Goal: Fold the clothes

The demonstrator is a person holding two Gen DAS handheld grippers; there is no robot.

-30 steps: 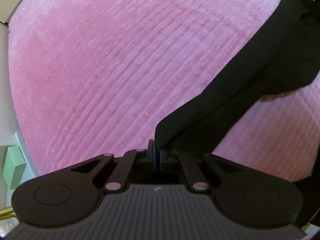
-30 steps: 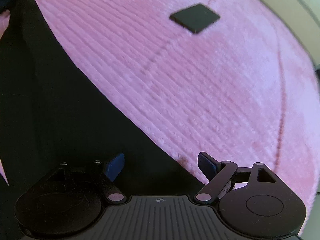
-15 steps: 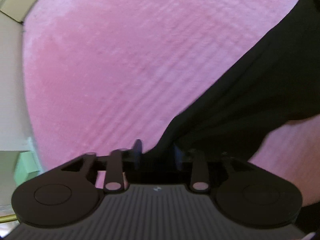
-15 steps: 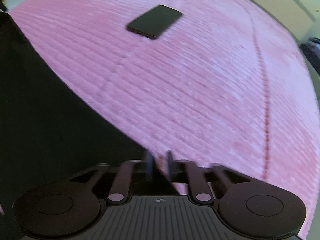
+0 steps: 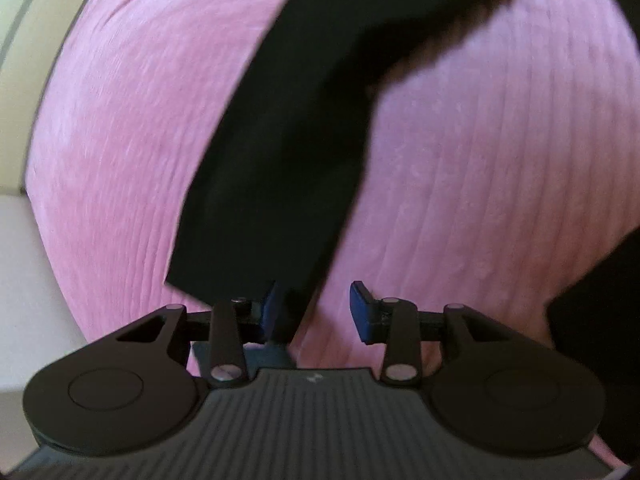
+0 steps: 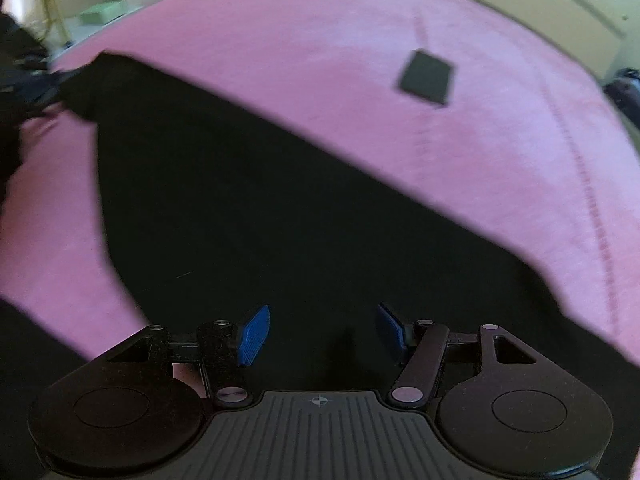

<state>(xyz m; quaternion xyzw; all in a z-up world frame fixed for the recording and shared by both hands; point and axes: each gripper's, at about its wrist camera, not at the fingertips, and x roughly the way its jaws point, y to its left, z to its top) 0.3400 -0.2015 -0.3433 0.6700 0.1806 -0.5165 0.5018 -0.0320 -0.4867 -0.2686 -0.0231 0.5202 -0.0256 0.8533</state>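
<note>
1. the black garment (image 6: 248, 216) lay spread on the pink ribbed blanket (image 6: 320, 60), its long band running from the near right of the right wrist view up to a far left corner.
2. the right gripper (image 6: 320, 330) stood with jaws apart and nothing between them, directly over the garment's wide part; the cloth was straight ahead and beneath it.
3. the left gripper (image 5: 316, 308) was also spread wide and held nothing; a narrower strip of the garment (image 5: 280, 168) ran from just ahead of its left finger (image 5: 272, 304) away up the blanket (image 5: 500, 200).
4. the cloth looked matte, thin and limp, with straight hems; the blanket was plush and corded.
5. a flat dark rectangle, perhaps a phone (image 6: 427, 77), lay well beyond the garment.
6. whether a fold was just laid or awaits, i could not tell.
</note>
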